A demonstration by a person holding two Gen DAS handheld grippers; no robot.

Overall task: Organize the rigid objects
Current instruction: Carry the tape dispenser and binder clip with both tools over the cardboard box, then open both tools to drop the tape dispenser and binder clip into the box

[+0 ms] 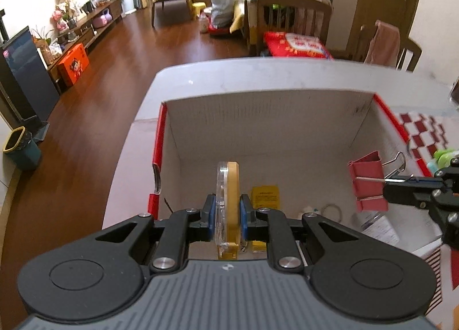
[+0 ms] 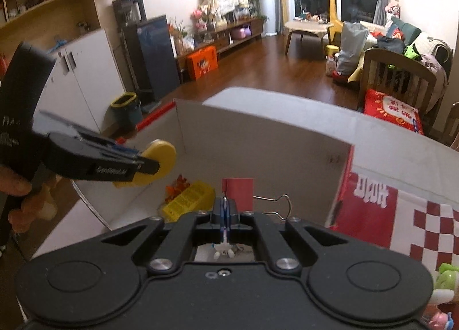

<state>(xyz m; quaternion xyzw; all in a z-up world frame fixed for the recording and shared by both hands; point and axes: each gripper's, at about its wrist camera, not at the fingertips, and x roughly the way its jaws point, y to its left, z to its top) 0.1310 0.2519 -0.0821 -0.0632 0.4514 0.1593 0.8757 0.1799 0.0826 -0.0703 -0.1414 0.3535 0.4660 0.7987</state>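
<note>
Left hand-held gripper (image 1: 228, 216): clamped on a yellow tape measure (image 1: 228, 203) with a clear face, held on edge so its disc runs along the fingers' line.
Right hand-held gripper (image 2: 226, 211): jaws pressed together on one wire handle of a red binder clip (image 2: 239, 192); the clip's body hangs just past the fingertips, its second wire loop sticking out to the right.
Cardboard box (image 1: 266, 117): open-topped, white inside with red edges, standing on the white worktop (image 1: 258, 74); both held things hang above its opening.
Key relation: the box floor lies straight ahead and below each gripper. The tape measure is over the left-middle part, the clip toward the right wall, the two well apart.
Already in the box: a yellow packet (image 2: 188, 201), an orange scrap, a ring-shaped item and some papers on the floor.
Likely next move: each hand need only lower and let go; neither has to cross the other.
Risk: the clip could snag by its wire handle on release.
</note>
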